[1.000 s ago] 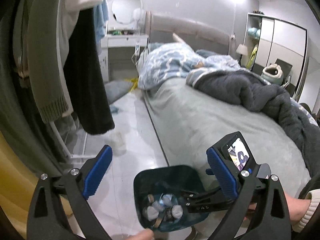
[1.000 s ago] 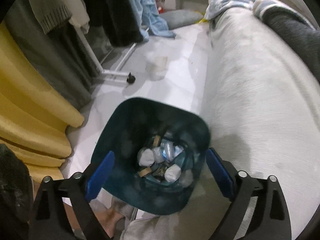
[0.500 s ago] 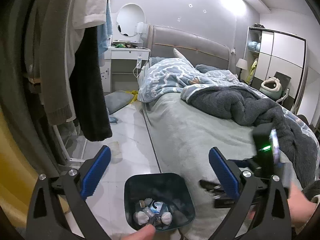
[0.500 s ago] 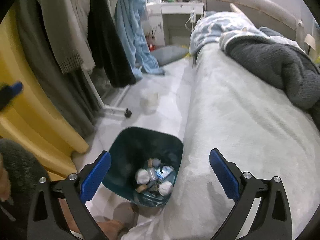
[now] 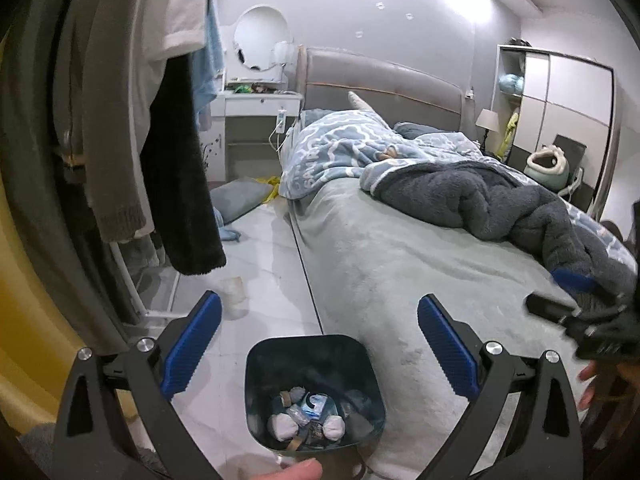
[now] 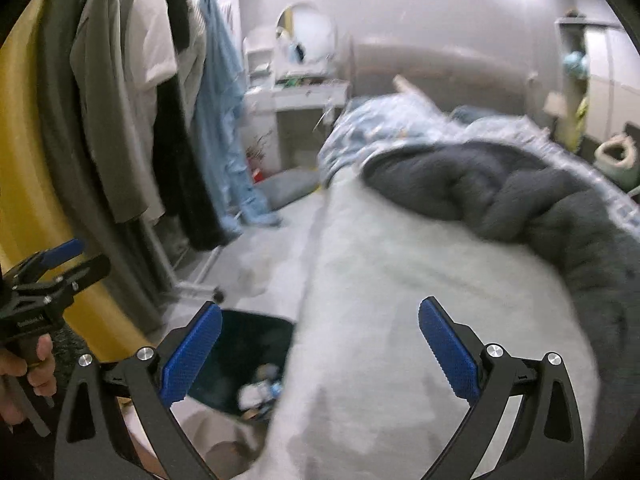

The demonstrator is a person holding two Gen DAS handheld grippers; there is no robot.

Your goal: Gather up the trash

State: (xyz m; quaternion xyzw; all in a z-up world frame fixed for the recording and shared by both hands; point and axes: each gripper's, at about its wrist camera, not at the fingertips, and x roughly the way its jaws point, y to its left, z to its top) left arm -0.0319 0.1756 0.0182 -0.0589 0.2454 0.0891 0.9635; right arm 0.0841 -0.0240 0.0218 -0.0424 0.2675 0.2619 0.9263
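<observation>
A dark teal trash bin stands on the floor against the bed's side, holding crumpled white wads and other scraps. My left gripper hangs open above the bin with nothing between its blue pads. In the right wrist view, which is blurred, my right gripper is open and empty, raised over the bed's edge with the bin low between its fingers. A clear plastic cup stands on the floor beyond the bin.
The bed with a grey-green sheet fills the right, a dark fleece blanket heaped on it. A clothes rack with hanging garments and a yellow curtain line the left. A narrow strip of pale floor runs between them.
Both grippers have lifted up and away from the bin, so the bin looks smaller and lower. The right gripper swung up and to the right over the bed.
</observation>
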